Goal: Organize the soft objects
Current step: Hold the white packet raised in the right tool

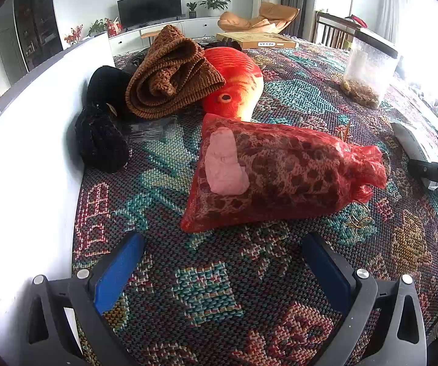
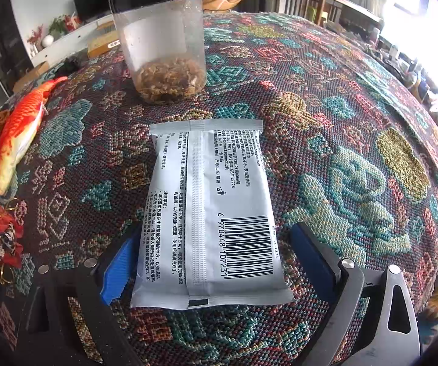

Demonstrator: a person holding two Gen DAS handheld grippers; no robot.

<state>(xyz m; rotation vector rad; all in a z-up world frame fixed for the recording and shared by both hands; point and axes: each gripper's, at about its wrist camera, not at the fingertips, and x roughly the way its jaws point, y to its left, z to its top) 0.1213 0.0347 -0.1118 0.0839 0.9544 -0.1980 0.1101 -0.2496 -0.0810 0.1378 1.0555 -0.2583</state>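
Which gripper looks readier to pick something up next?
Probably the right gripper: its open fingers already straddle the white packet. The left gripper is open short of the red mesh bag.

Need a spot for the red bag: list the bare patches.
Bare cloth lies between the left claw and the red mesh bag, and right of the white packet. Crowded: scarf, fish plush, black items by the white wall.

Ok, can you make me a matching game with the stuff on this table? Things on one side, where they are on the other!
Things:
1. brown knitted cloth
2. red mesh bag
3. white packet
4. clear jar

Places:
A. between the right gripper's open fingers
B. lying on the orange fish toy
C. just ahead of the open left gripper
D. upright, beyond the packet

Pairs: 1-B, 2-C, 3-A, 4-D
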